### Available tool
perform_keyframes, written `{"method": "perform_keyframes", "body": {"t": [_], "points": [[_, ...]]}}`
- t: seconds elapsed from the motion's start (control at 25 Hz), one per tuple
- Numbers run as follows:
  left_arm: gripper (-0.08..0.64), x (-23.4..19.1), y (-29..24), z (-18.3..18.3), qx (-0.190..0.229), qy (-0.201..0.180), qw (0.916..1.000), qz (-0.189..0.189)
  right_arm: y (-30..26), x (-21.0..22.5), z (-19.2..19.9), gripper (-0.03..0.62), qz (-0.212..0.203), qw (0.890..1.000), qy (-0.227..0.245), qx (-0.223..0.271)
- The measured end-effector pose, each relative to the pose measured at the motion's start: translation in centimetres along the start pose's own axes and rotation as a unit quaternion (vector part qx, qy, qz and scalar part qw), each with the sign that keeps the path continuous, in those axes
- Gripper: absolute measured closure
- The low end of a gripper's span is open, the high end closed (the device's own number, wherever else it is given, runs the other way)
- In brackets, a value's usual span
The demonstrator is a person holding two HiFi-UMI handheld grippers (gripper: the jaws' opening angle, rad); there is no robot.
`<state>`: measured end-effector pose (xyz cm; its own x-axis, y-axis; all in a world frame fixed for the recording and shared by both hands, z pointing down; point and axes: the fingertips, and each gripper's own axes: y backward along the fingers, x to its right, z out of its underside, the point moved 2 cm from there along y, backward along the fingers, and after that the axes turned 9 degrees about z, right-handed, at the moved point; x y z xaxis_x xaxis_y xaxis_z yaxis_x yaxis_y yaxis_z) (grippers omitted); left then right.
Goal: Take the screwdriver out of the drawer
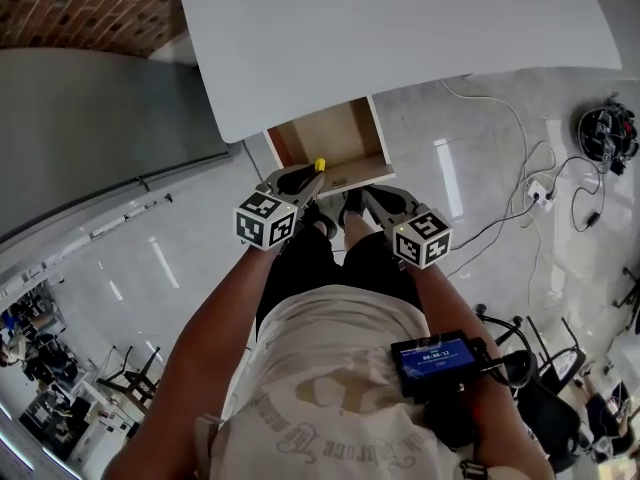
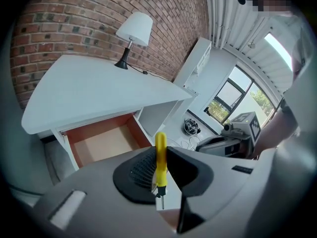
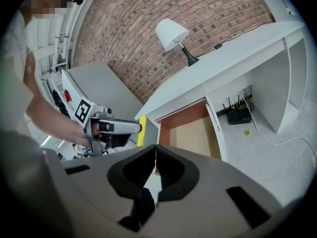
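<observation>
Left claw point(image 2: 161, 155): clamped on the screwdriver point(image 2: 161, 161). The pads pinch the yellow handle about midway. The handle stands upright between the jaws, its rounded end pokes out past the tips, and the thin metal shaft points back toward your hand.

Screwdriver location: in your left claw, clear of the drawer point(image 2: 104, 142) and touching nothing else. From your head camera the yellow end shows just at the drawer's front edge.

Right claw point(image 3: 155, 150): jaws together, with nothing between them. It hangs just to the right of the left claw, roughly level with it and not touching it. In its own view your left claw shows up on the left side with the yellow handle in its jaws.

Beyond both claws: the drawer is pulled out, with bare wooden sides and floor and no contents to be seen. It hangs under the white tabletop point(image 2: 84, 90).

Farther out: a white-shaded lamp point(image 2: 134, 29) on a black stem stands at the back of the tabletop, against the brick wall point(image 2: 64, 19).

Lower right of the right claw: a small black router point(image 3: 239, 116) sits on the floor point(image 3: 297, 148) under the tabletop. White cables point(image 1: 520, 193) trail across the floor.
</observation>
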<state>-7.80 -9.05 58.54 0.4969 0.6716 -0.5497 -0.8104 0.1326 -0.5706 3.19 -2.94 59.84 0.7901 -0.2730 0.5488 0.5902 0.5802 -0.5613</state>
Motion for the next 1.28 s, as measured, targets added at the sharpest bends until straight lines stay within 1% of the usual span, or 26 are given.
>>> {"method": "perform_keyframes", "body": {"t": [0.2, 0.32, 0.56, 0.92, 1.12, 1.28], "points": [[0.494, 0.8, 1.2, 0.2, 0.022, 0.022, 0.9995, -0.004, 0.6, -0.6, -0.5, 0.586, 0.003, 1.000, 0.015, -0.012], [0.494, 0.5, 2.8, 0.1, 0.028, 0.016, 0.9993, -0.017, -0.2, -1.6, -1.2, 0.586, -0.005, 1.000, 0.022, -0.003], [0.494, 1.8, 4.8, -0.5, 0.049, 0.011, 0.9982, -0.034, 0.9, -2.7, -3.1, 0.586, -0.004, 0.999, 0.044, 0.003], [0.494, 2.2, 8.9, -0.8, 0.079, 0.000, 0.9956, -0.051, 0.7, -5.4, -5.0, 0.586, -0.006, 0.997, 0.072, 0.009], [0.494, 2.4, 11.1, -1.3, 0.096, -0.003, 0.9940, -0.053, 1.0, -6.5, -5.9, 0.586, 0.000, 0.997, 0.079, 0.015], [0.494, 3.1, 11.3, -1.9, 0.096, -0.016, 0.9941, -0.047, 1.4, -6.7, -6.6, 0.586, 0.002, 0.996, 0.086, 0.016]]}}
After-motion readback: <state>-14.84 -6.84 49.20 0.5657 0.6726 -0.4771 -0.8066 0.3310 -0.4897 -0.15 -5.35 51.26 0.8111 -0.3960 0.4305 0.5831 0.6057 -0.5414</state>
